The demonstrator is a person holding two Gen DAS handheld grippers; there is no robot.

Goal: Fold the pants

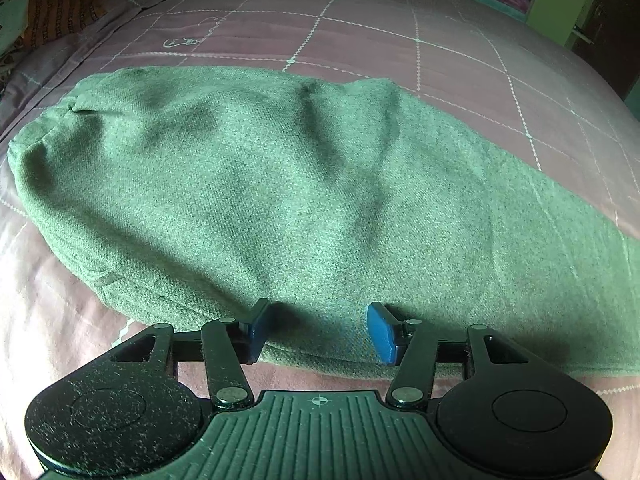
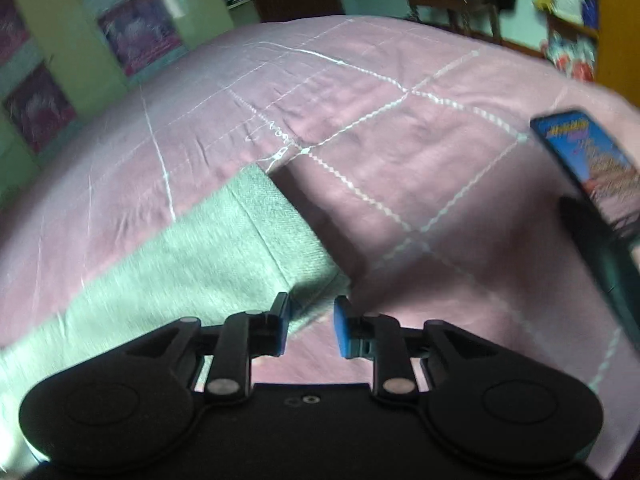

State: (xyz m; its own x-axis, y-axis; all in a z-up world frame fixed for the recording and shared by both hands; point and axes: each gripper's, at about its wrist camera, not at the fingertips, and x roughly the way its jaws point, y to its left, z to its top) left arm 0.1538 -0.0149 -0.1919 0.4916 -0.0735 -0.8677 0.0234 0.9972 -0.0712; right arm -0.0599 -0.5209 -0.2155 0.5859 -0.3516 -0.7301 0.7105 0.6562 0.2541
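Green pants (image 1: 256, 184) lie flat across a pink bedspread (image 1: 400, 36), folded lengthwise, with the waist end at the left. My left gripper (image 1: 320, 332) hovers at their near edge, open, blue pads apart with the cloth's edge lying under the gap. In the right wrist view the leg end of the pants (image 2: 224, 252) shows its hem, slightly blurred. My right gripper (image 2: 312, 326) sits at the hem's near corner, open by a narrow gap. The corner reaches beside the left pad but is not pinched.
A dark phone (image 2: 588, 168) with a lit screen lies on the bedspread (image 2: 400, 152) at the right. An orange patterned pillow (image 1: 56, 4) is at the far left corner. Green walls with posters (image 2: 140, 32) and shelves (image 2: 576, 12) surround the bed.
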